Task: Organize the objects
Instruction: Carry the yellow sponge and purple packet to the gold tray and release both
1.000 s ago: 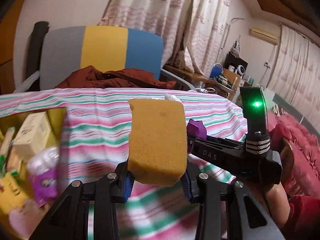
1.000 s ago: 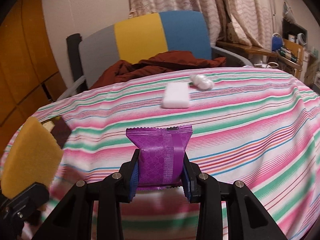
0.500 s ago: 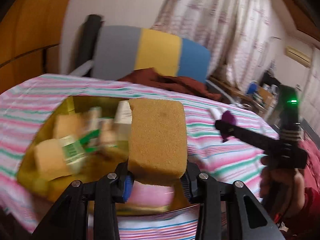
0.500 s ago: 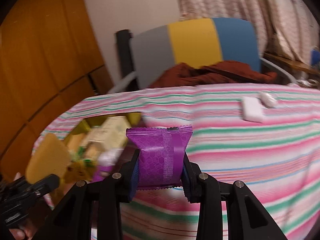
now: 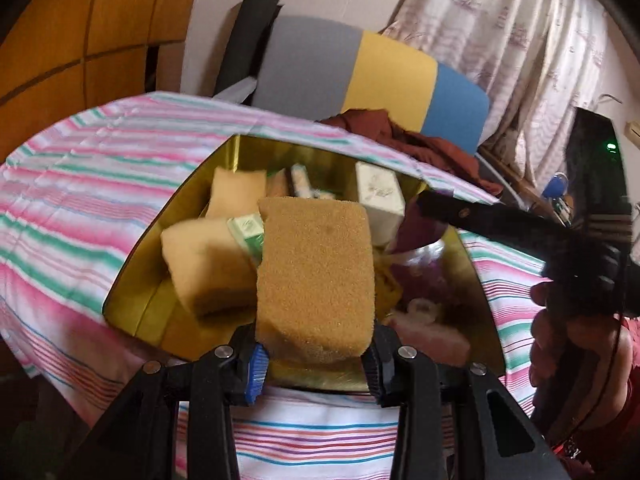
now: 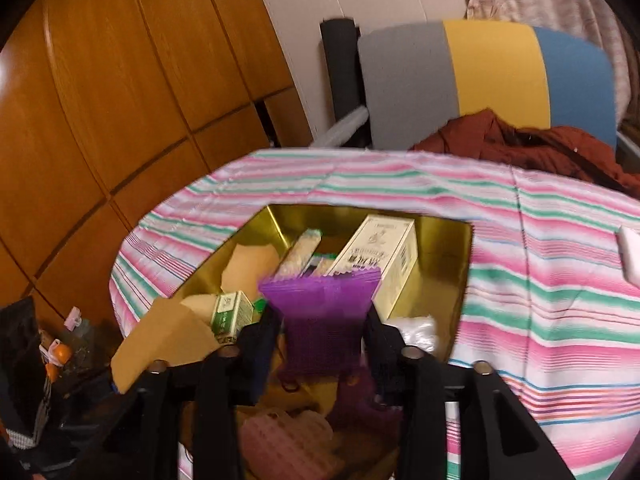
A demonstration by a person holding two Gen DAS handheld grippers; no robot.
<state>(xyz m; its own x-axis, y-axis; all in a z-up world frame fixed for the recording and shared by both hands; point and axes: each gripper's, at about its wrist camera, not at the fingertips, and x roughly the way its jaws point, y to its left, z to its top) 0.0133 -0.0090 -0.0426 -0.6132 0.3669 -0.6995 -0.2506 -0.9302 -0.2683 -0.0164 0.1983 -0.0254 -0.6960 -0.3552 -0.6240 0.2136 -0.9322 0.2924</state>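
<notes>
Two grippers clamped: left gripper on an upright tan rectangular sponge, right gripper on a purple foil sachet, both over a gold tin box near the striped tablecloth's left edge. Only in the right view: white flat bar at the cloth's right. Beyond, grey-yellow-blue chair, wooden wall panels.

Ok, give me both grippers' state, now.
Left gripper: closed on the brown sponge.
Right gripper: closed on the purple packet.
</notes>
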